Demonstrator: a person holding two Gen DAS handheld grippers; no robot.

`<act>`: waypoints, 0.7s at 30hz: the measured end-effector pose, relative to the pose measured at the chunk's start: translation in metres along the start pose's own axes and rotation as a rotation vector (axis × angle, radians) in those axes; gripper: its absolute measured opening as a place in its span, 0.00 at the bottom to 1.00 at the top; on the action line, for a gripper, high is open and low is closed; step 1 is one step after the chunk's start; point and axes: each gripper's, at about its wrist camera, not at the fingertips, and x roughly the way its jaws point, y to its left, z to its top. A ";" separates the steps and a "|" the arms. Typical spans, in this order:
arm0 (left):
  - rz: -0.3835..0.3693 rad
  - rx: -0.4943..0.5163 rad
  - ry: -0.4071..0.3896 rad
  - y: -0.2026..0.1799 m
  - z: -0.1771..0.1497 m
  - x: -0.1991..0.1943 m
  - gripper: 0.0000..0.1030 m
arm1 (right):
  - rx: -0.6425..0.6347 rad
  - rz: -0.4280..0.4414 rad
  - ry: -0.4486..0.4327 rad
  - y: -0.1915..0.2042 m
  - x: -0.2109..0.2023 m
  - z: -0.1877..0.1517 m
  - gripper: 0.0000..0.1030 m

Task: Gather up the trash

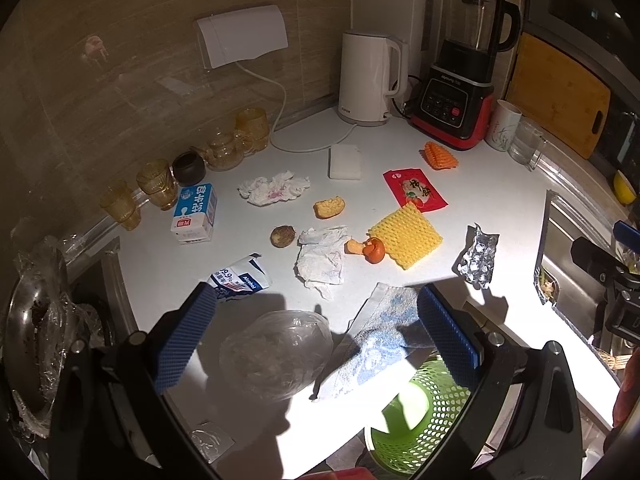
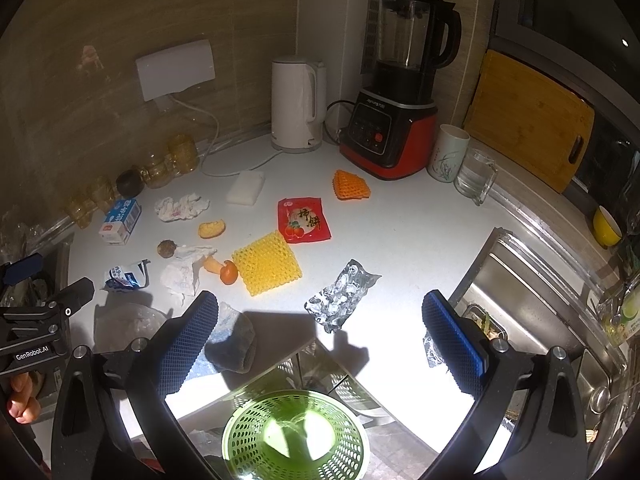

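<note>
The trash lies scattered over the white counter (image 1: 500, 184): a crumpled clear plastic bag (image 1: 276, 354) and a blue-and-white wrapper (image 1: 380, 340) at the near edge, crumpled white tissue (image 1: 322, 262) and orange peel (image 1: 370, 249) toward the middle beside a yellow foam fruit net (image 1: 406, 236), with a red snack packet (image 1: 414, 189) behind it and a silver foil wrapper (image 2: 340, 294) toward the sink side. The green perforated bin (image 2: 294, 436) stands on the floor below the counter's near edge. My left gripper (image 1: 316, 340) hangs over the plastic bag, jaws spread wide and holding nothing; my right gripper (image 2: 320, 340) hovers above the near edge over the bin, equally wide and empty. I judge collection is barely begun, since nearly everything sits on the counter. Next I would lower the left gripper onto the plastic bag, close gently on the slippery film, then carry it over the bin.
</note>
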 end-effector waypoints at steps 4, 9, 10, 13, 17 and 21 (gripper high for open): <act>-0.001 0.001 0.000 0.000 0.000 0.000 0.94 | -0.007 0.002 0.003 0.002 0.000 0.000 0.98; -0.002 -0.002 0.002 0.000 0.000 0.000 0.94 | -0.010 0.003 0.005 0.004 0.000 0.000 0.98; -0.002 -0.001 0.001 0.000 0.000 0.000 0.94 | -0.011 0.003 0.006 0.004 0.000 -0.001 0.98; -0.003 -0.001 0.001 0.000 0.000 -0.001 0.94 | -0.010 0.002 0.006 0.004 0.000 -0.001 0.98; -0.002 0.000 0.001 0.000 0.000 0.000 0.94 | -0.012 0.001 0.007 0.005 0.000 -0.002 0.98; -0.001 0.000 0.001 0.000 0.000 -0.001 0.94 | -0.012 0.001 0.007 0.005 0.000 -0.003 0.98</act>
